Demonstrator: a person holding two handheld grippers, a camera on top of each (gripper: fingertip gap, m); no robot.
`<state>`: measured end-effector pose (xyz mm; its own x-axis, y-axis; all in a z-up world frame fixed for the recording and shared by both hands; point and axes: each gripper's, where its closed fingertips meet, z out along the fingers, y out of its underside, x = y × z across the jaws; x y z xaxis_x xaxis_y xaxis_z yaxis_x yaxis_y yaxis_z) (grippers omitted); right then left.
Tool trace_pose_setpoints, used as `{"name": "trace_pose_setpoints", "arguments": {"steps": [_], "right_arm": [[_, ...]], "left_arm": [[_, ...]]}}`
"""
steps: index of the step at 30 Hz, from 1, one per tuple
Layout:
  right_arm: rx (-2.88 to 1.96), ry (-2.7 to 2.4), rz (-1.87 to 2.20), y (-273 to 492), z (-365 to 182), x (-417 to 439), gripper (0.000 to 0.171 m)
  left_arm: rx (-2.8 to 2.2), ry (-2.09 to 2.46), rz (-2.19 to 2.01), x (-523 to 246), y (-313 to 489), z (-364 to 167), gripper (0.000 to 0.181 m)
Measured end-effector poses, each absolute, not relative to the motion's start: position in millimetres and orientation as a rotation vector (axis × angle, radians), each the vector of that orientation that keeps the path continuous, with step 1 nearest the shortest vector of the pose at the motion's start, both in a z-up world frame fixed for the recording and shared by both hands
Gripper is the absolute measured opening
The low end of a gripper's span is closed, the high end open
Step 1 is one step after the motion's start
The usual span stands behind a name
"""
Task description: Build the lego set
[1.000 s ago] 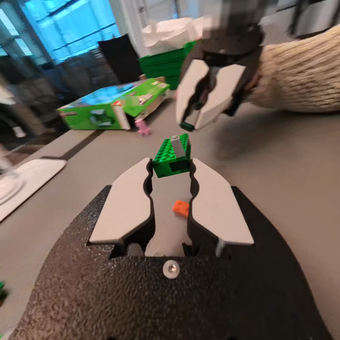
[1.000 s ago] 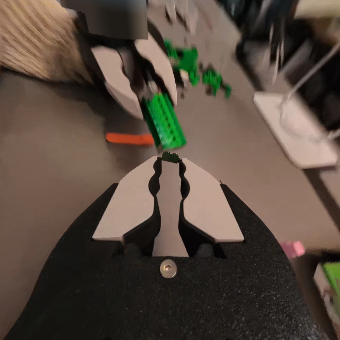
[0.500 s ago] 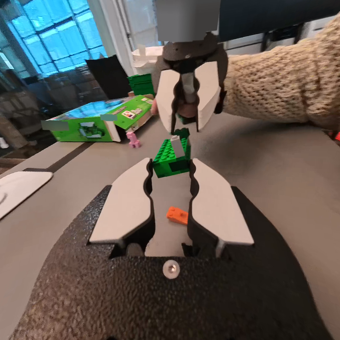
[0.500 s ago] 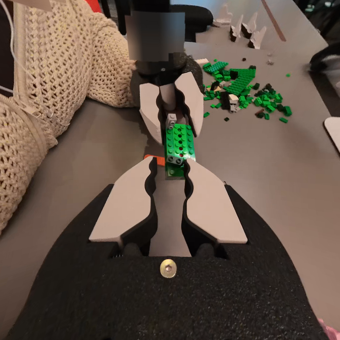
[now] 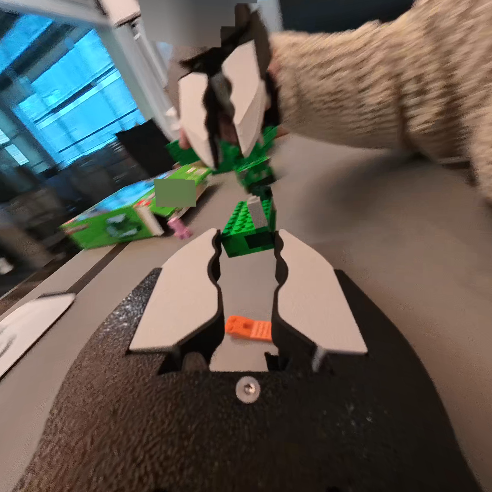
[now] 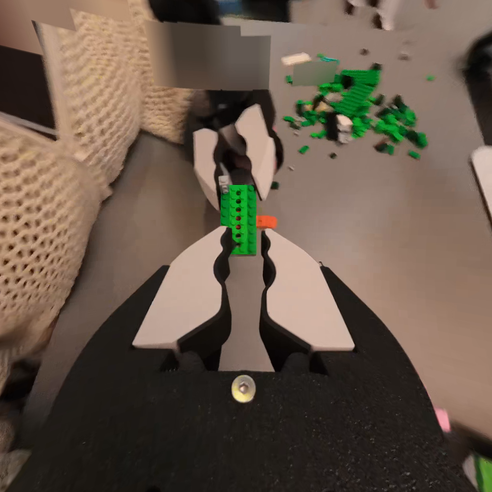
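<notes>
1. I am seeing the right tool [image 5: 229, 157] smearing with motion blur in my left wrist view, so I cannot tell whether its fingers are gripping anything.
2. The orange piece [image 5: 249, 331] is hiding partly behind my left tool's finger [image 5: 314, 298].
3. The loose green bricks [image 6: 356, 117] are blurring together; I am not distinguishing single pieces.
4. The green box [image 5: 127, 221] is showing blurred, its far end hiding behind the right tool.

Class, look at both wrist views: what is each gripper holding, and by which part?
The left gripper clamps the green brick assembly by its near end. The right gripper is open, holding nothing; the assembly's far end sits between its fingertips.
</notes>
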<state>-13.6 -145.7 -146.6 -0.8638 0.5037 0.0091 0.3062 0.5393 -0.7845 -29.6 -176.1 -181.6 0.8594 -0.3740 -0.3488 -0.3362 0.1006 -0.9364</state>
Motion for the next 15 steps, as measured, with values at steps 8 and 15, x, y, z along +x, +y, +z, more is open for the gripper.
{"name": "trace_pose_setpoints", "arguments": {"steps": [8,15], "right_arm": [[-0.300,-2.645,1.562,-186,-154,19,0.024],[-0.256,-2.698,1.582,-195,-159,25,0.007]], "left_arm": [[-1.386,0.701,-0.424,-10,-203,-169,0.037],[-1.411,0.722,-0.459,-8,-204,-172,0.037]]}}
